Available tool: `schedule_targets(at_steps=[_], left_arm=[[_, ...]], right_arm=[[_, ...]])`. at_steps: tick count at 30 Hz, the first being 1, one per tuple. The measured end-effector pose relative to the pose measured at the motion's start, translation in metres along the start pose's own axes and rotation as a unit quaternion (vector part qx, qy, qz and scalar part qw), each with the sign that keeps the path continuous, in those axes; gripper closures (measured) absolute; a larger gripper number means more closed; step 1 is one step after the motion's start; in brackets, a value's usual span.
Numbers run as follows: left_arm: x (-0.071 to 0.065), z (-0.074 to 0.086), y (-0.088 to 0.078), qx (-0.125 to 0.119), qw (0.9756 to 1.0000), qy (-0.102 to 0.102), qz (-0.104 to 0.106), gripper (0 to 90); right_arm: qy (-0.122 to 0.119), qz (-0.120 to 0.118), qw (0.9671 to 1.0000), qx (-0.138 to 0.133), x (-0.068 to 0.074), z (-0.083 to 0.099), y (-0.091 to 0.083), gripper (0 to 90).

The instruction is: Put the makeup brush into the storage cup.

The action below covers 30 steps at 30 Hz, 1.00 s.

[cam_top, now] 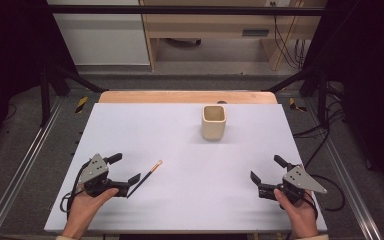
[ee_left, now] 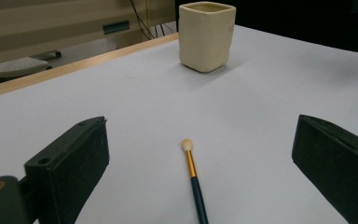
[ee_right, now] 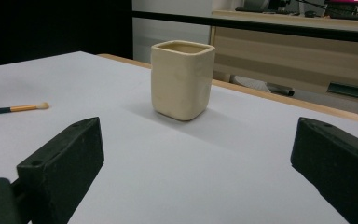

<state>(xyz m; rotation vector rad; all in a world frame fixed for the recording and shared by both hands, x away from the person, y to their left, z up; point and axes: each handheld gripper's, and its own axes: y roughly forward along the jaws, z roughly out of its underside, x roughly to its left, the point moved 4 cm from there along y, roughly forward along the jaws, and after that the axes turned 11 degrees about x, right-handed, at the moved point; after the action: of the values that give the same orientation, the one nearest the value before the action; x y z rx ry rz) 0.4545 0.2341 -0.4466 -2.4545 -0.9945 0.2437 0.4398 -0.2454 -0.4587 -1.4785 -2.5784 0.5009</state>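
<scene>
On the white counter [cam_top: 190, 200] a small makeup brush [cam_top: 148, 173] lies flat with its pale tip pointing away from the person, its dark handle running between the wide-open jaws of the left gripper [cam_top: 127, 169] (nothing is clamped). The right gripper [cam_top: 267, 169] hovers well apart, jaws spread and empty, facing the cream square cup [cam_top: 214, 122] that stands upright near the counter's far edge

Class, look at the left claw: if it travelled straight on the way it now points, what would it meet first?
The left claw, open, points along the small brush lying between its jaws, so it would likely meet that first. The cream cup stands farther on, slightly to the side.
</scene>
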Motion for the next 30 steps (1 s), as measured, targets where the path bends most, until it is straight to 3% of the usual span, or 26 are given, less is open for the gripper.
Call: schedule_targets(at_steps=[4, 7, 12, 20, 24, 30], left_arm=[[-0.005, -0.012, 0.009, 0.028, 0.9995, 0.017, 0.004, 3.2], [-0.008, -0.021, 0.013, 0.036, 0.9991, 0.023, 0.006, 3.2], [-0.01, -0.032, 0.02, 0.053, 0.9983, 0.019, 0.015, 3.3], [-0.009, -0.039, 0.026, 0.082, 0.9964, 0.018, 0.012, 3.2], [-0.01, -0.043, 0.03, 0.11, 0.9936, 0.021, 0.008, 3.1], [-0.016, -0.049, 0.037, 0.153, 0.9875, 0.037, 0.007, 2.7]], right_arm=[[0.001, 0.0, 1.0, 0.002, 0.0, 0.0, 0.0, 3.0], [0.003, 0.001, 1.0, -0.001, 0.0, 0.0, 0.0, 2.9], [0.003, 0.001, 1.0, 0.001, 0.0, 0.0, 0.0, 2.9], [0.004, 0.001, 1.0, 0.002, -0.001, 0.0, 0.0, 2.9], [0.004, 0.001, 1.0, 0.002, -0.001, 0.0, 0.0, 2.9], [0.005, 0.001, 1.0, 0.002, -0.001, 0.0, 0.0, 2.9]])
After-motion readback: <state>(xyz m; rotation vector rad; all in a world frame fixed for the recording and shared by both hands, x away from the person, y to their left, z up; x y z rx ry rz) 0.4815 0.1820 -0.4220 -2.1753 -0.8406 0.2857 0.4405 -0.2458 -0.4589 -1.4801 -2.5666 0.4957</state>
